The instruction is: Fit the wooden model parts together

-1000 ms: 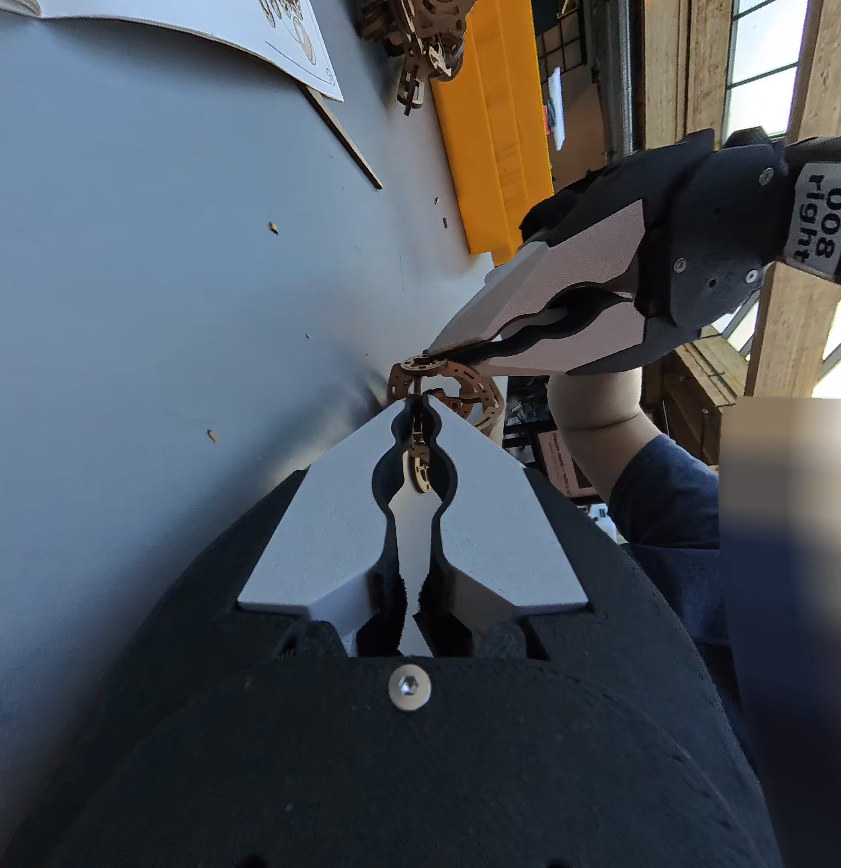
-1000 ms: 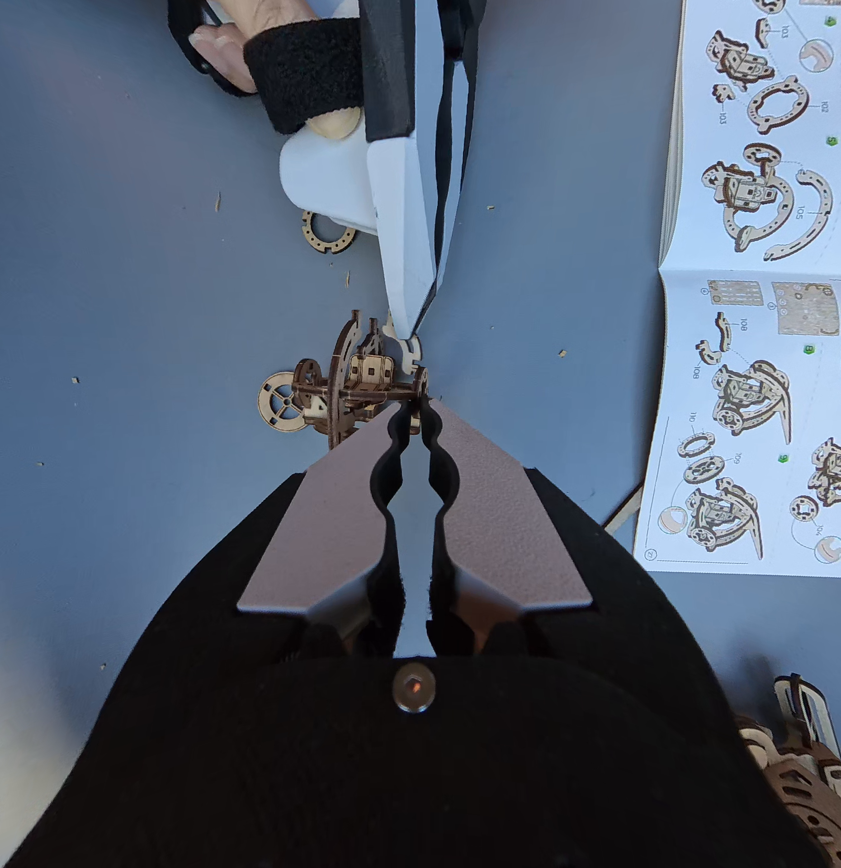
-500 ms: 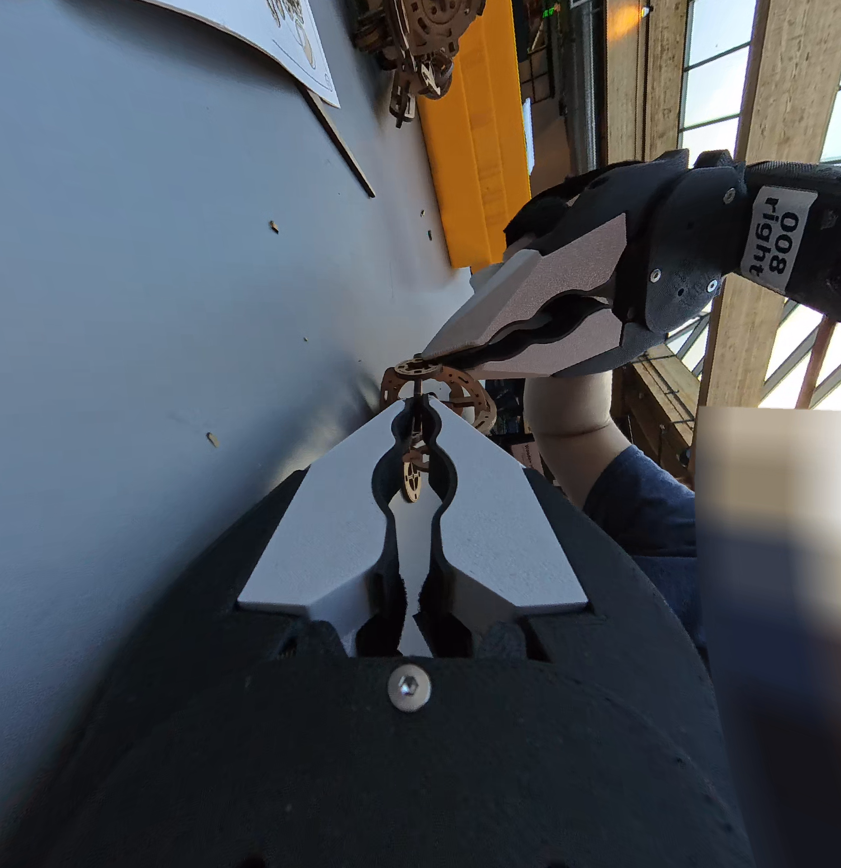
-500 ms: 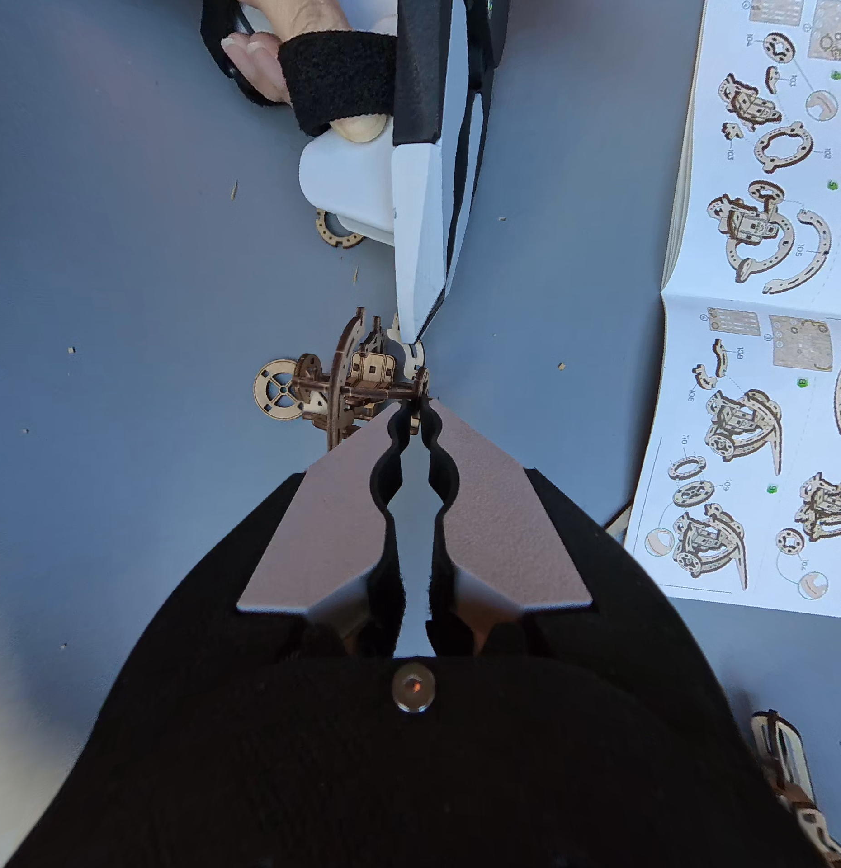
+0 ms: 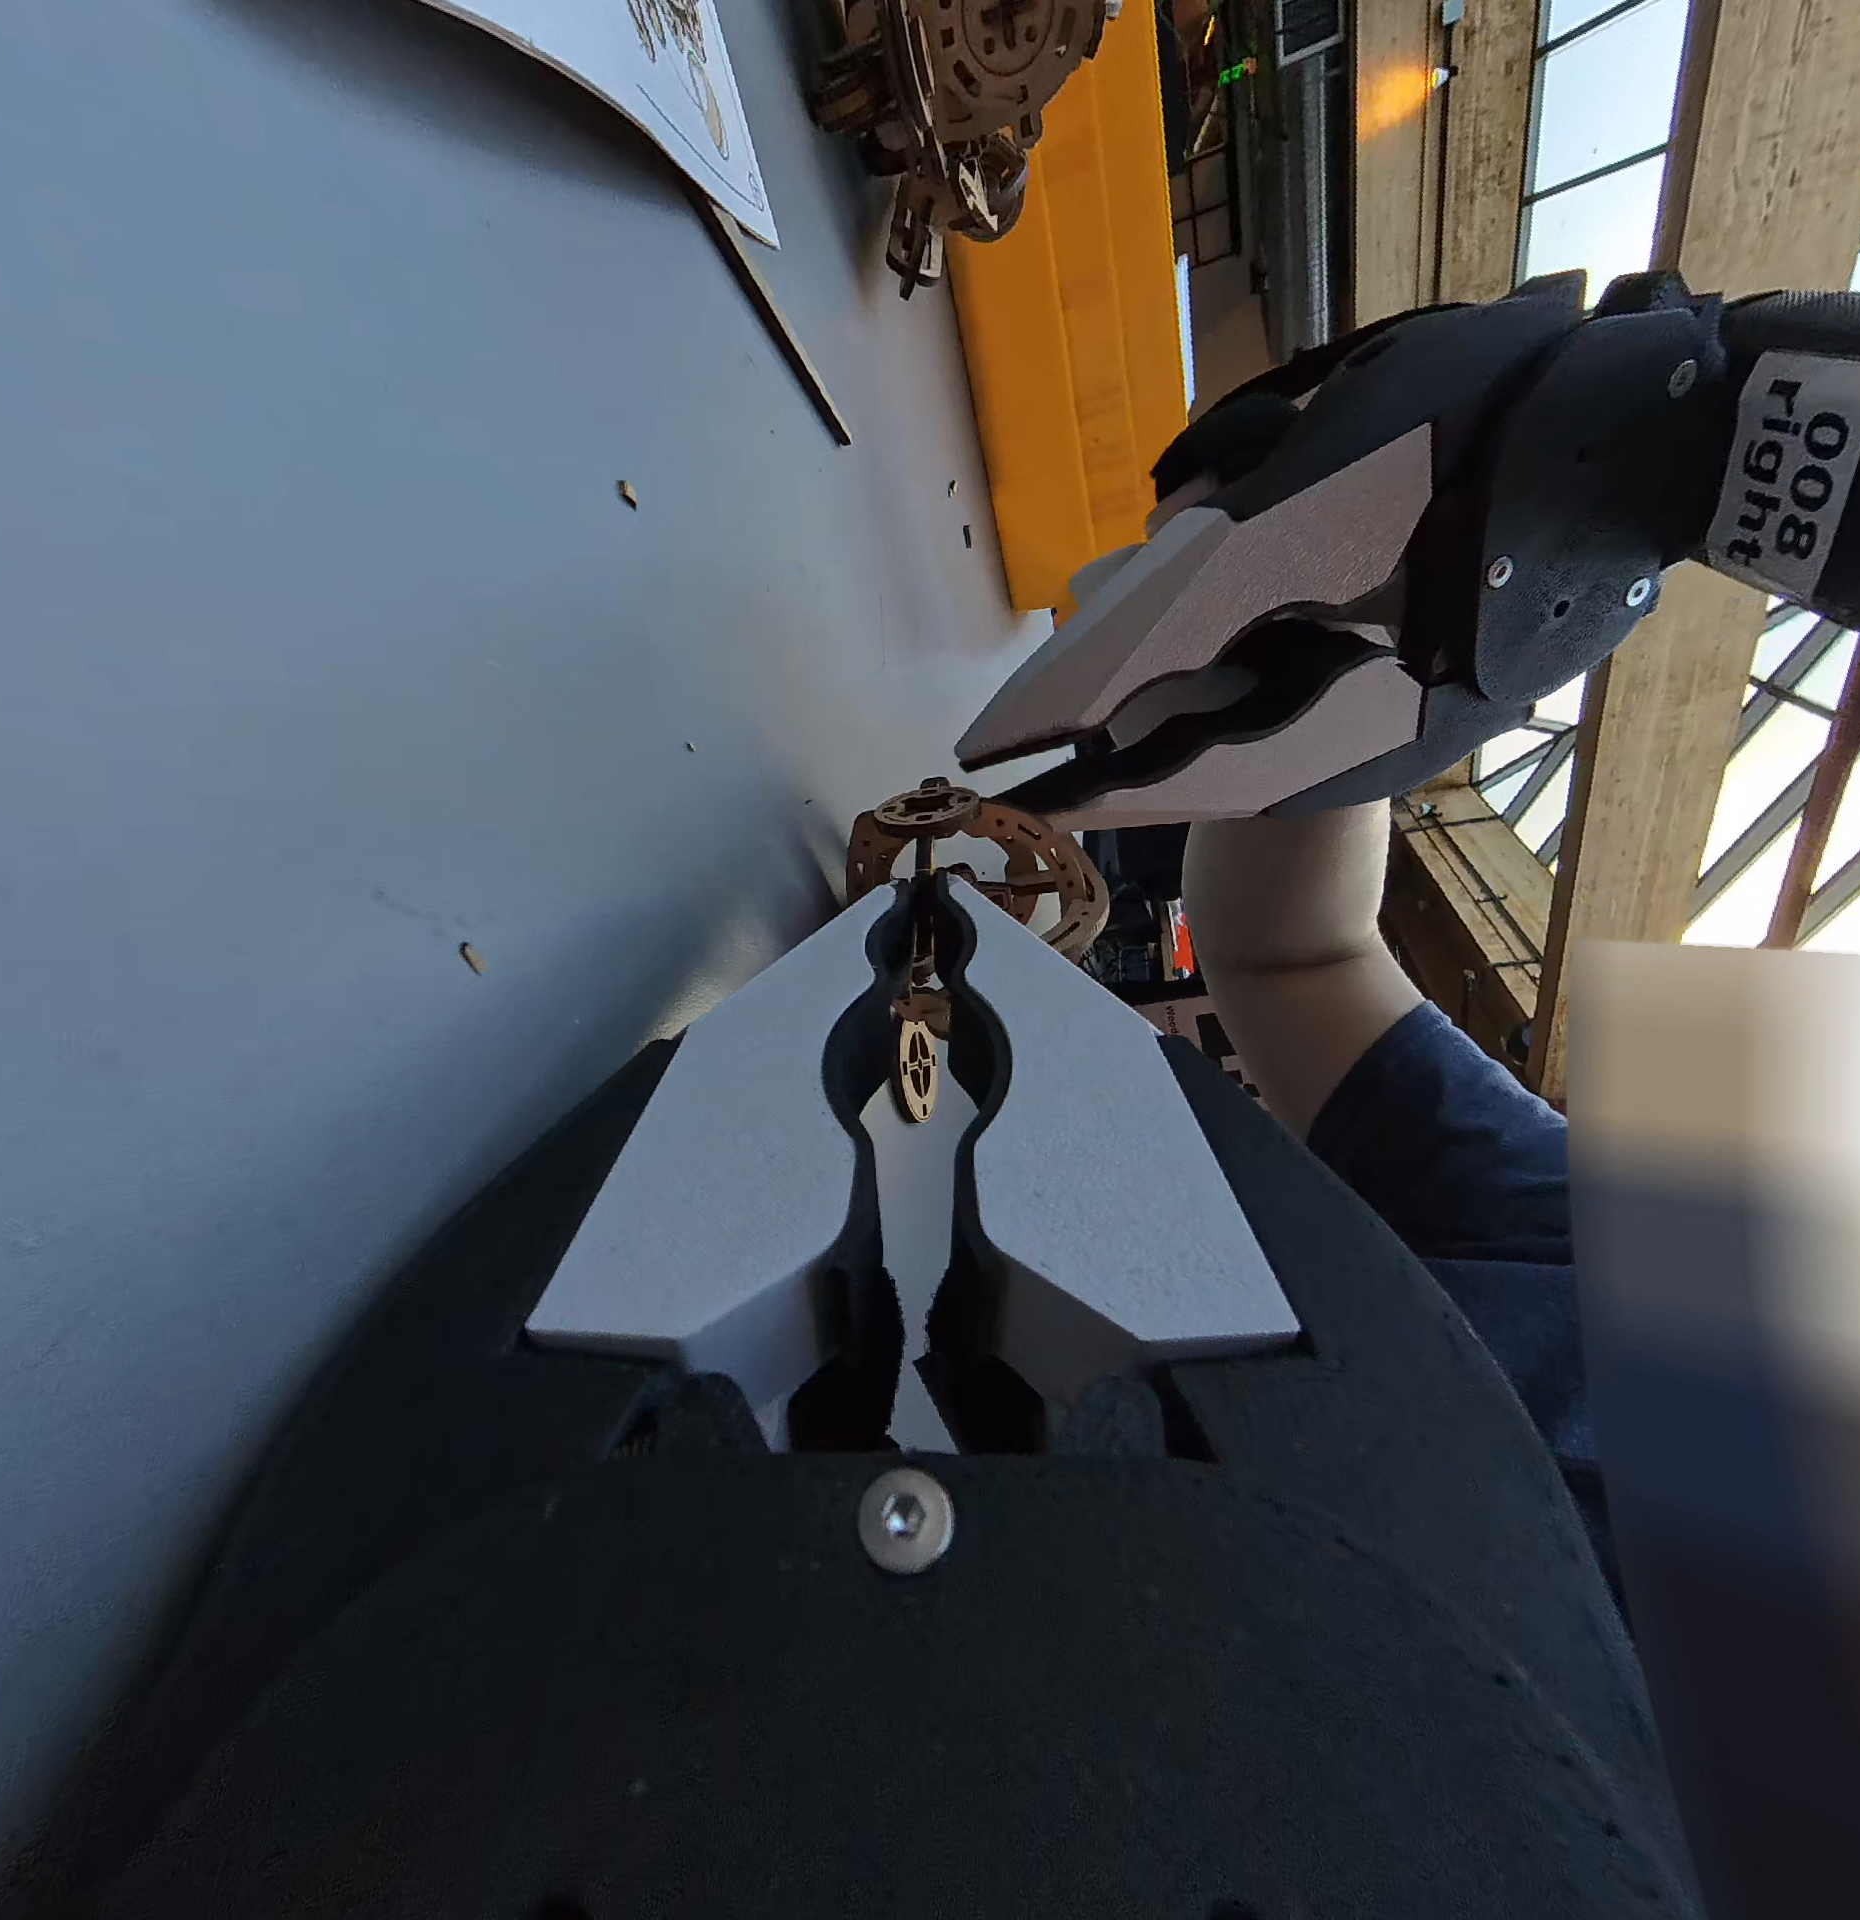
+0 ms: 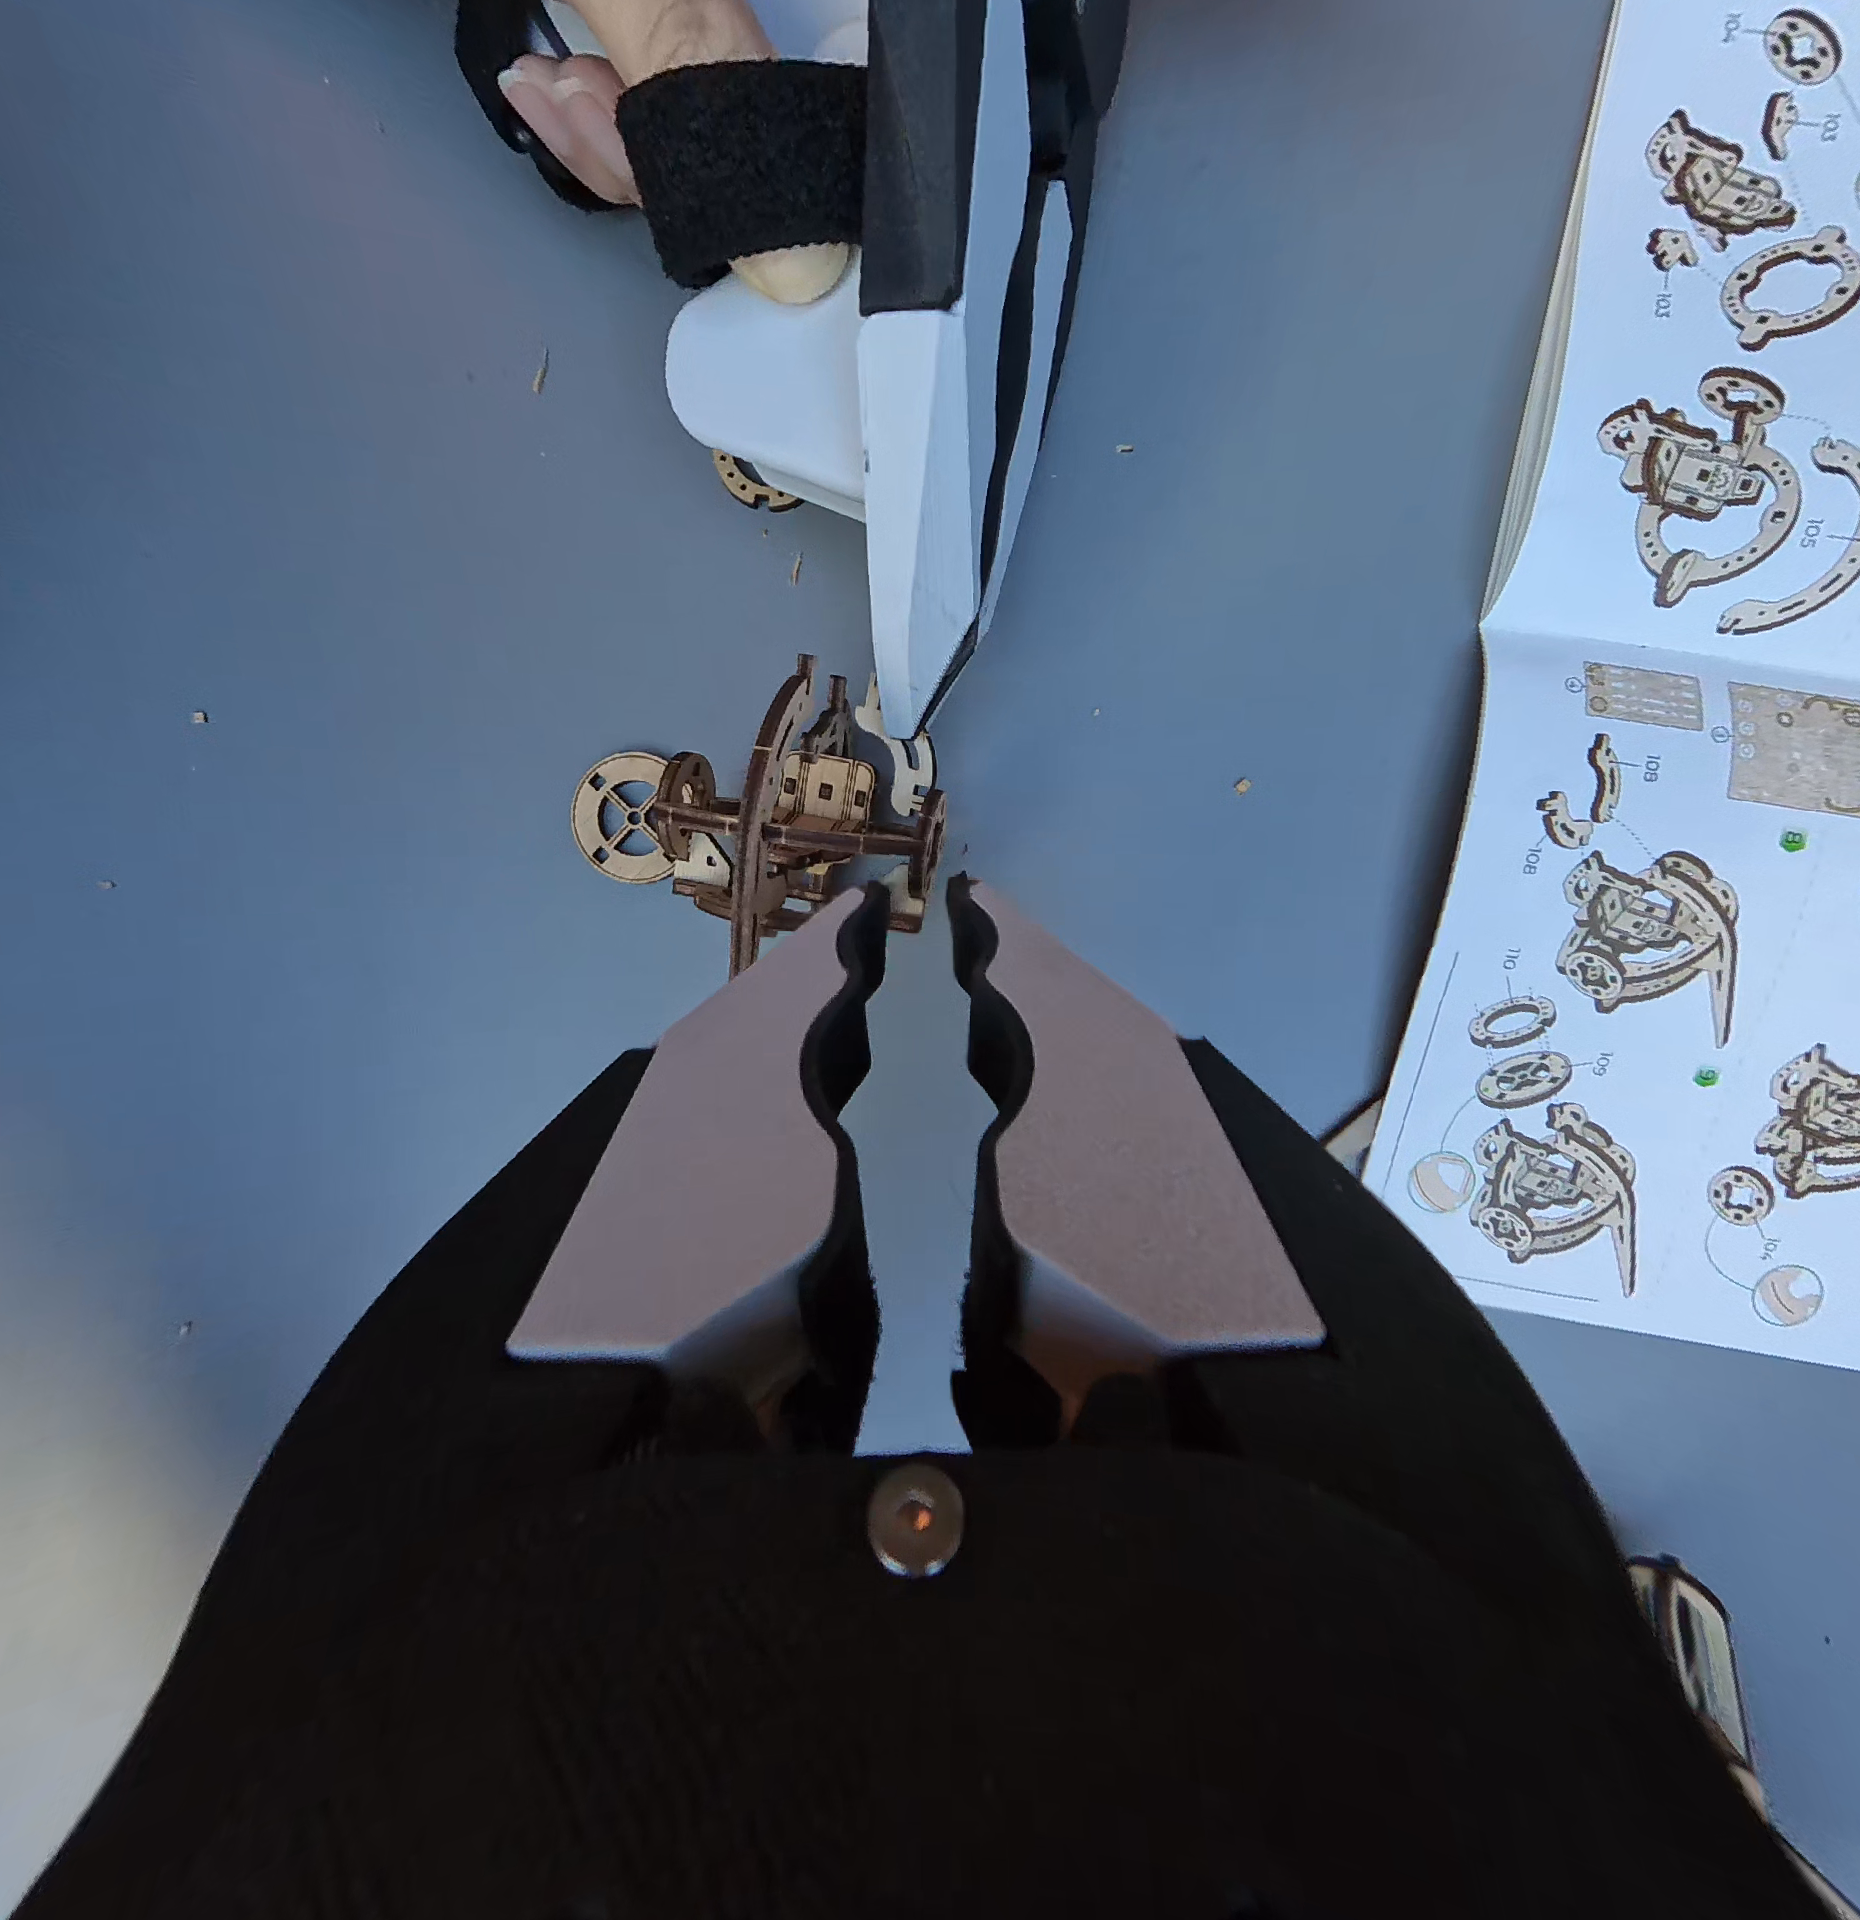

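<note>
One small laser-cut wooden model [image 6: 791, 821], brown and pale plywood with spoked wheel and curved arcs, held above grey desk [image 6: 230, 520], left tool [image 5: 918, 894] clenched on it, right tool [image 6: 921, 894] released beside it, one instruction booklet [image 6: 1684, 727].

Wooden model [image 6: 791, 831] left of booklet [image 6: 1674, 790] (both on table [image 6: 282, 520])

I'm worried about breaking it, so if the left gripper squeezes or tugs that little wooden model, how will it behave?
Probably fragile: the model is thin laser-cut plywood with slim axles and tabs, so a hard squeeze from the left gripper might snap one. Likely very light. Its spoked wheel on one end suggests it could roll on the table.
</note>
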A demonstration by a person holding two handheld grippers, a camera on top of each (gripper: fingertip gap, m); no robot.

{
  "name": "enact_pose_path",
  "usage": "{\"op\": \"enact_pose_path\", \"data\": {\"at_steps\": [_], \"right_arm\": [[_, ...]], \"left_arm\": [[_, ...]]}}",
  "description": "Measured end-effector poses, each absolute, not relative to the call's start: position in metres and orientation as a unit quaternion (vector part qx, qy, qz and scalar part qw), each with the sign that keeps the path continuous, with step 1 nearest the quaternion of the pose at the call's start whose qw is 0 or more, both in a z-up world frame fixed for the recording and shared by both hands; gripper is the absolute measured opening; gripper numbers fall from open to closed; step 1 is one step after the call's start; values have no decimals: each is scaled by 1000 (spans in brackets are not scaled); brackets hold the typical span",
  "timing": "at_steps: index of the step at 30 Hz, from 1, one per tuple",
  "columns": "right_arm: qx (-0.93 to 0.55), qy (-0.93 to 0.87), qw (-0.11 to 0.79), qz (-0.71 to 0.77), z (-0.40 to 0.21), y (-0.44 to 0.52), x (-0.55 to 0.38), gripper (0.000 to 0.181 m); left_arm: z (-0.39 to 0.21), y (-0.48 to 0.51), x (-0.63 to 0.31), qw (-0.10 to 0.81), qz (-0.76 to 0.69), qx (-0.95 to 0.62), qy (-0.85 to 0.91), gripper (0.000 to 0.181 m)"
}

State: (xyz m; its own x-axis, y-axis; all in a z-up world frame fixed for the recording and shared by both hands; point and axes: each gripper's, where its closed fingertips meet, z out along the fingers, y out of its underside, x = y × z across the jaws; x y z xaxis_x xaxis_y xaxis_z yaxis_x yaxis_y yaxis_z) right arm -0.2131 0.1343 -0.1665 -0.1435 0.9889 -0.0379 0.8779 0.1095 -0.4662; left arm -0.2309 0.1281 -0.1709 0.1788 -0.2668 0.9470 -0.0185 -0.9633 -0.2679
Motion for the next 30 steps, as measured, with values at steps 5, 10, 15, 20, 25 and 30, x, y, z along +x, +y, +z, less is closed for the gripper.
{"op": "enact_pose_path", "data": {"at_steps": [5, 10, 15, 20, 25, 30], "right_arm": [[-677, -695, 133, 201, -149, 146, -215, 17], [-713, -674, 89, 171, -153, 150, -226, 22], [-718, -674, 67, 160, -158, 151, -235, 14], [-739, -646, -15, 191, -164, 139, -231, 14], [-741, -647, -32, 177, -169, 138, -228, 11], [-745, -644, -51, 165, -176, 136, -223, 10]], "left_arm": [[-171, 128, -231, 98, -634, -761, 93, 1], [-171, 129, -231, 99, -634, -761, 92, 1], [-171, 128, -231, 98, -634, -761, 92, 1], [-172, 129, -231, 100, -631, -764, 92, 1], [-172, 129, -231, 101, -630, -764, 90, 1], [-172, 129, -231, 101, -629, -766, 90, 1]]}}
